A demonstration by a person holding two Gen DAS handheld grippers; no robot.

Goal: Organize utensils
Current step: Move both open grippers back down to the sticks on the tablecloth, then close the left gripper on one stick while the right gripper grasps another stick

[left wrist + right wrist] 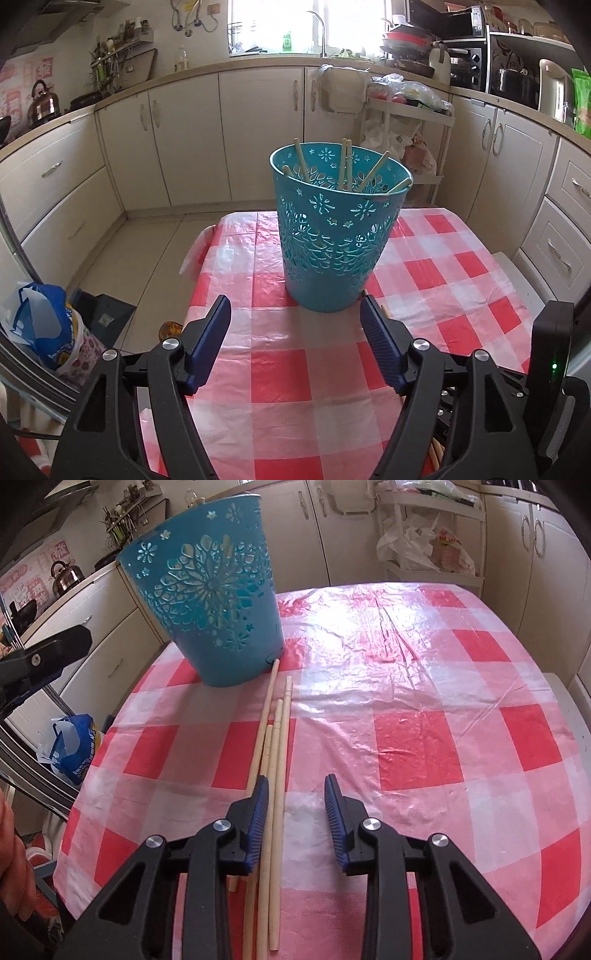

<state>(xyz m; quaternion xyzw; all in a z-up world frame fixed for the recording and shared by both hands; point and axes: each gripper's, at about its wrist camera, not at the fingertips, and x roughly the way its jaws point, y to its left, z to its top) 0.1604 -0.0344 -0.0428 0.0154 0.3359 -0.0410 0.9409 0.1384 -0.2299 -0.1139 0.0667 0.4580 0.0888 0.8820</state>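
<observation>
Left wrist view showed the left gripper [295, 306] with jaws spread wide and nothing between them, poised before a teal perforated basket [338, 236] holding several wooden chopsticks [345, 168] on a red-checked tablecloth [443, 273]. Right wrist view showed the right gripper [295, 786] partly open, gripping nothing, above loose chopsticks [275, 746] lying beside the basket's base.
</observation>
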